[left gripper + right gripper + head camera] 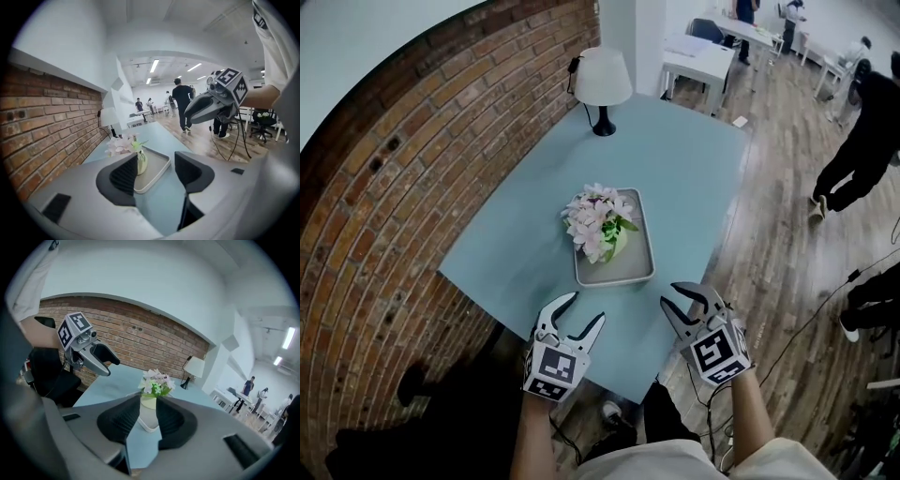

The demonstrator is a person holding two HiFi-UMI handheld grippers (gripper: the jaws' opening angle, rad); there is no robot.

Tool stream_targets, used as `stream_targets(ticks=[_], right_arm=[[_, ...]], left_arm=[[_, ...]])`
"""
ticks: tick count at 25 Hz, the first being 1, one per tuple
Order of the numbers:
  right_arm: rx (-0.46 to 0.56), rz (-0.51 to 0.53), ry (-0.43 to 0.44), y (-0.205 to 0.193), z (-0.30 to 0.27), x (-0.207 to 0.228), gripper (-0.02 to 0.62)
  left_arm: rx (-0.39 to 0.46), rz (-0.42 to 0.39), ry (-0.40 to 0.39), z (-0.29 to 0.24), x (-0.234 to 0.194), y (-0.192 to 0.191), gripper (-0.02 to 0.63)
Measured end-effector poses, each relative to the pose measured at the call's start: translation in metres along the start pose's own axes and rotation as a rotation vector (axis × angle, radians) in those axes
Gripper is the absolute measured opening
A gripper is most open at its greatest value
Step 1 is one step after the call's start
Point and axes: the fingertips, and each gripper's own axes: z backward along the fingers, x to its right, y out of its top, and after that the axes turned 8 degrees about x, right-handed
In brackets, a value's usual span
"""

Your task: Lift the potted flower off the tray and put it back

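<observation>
Pink-and-white potted flower [600, 221] upright in grey tray [623, 268], blue table [694, 159], left gripper [588, 307] and right gripper [668, 293] near the table's front edge (jaws apart, holding nothing).

The table [694, 169] is a plain pale blue-green top, running along just beside the brick wall [412, 187] on its left. Only two things sit straight on it: a small lamp [603, 84] with a white shade and dark foot up at the far end, and a light grey rounded tray [614, 272] near the front edge. They're well apart.
</observation>
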Motion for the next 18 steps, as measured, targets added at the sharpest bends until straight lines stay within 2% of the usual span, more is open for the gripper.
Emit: stream_targets(ticks=[6, 10, 18], right_arm=[[0.062, 0.027, -0.064, 0.045, 0.042, -0.021, 0.101], [0.100, 0.014, -0.102, 0.072, 0.069, -0.032, 0.060], [0.089, 0.001, -0.152, 0.086, 0.099, -0.050, 0.041]], left_arm=[[0.020, -0.044, 0.007, 0.036, 0.012, 0.032, 0.154], [0.049, -0.068, 0.008, 0.061, 0.029, 0.054, 0.049], [0.154, -0.111, 0.037, 0.104, 0.049, 0.091, 0.023]])
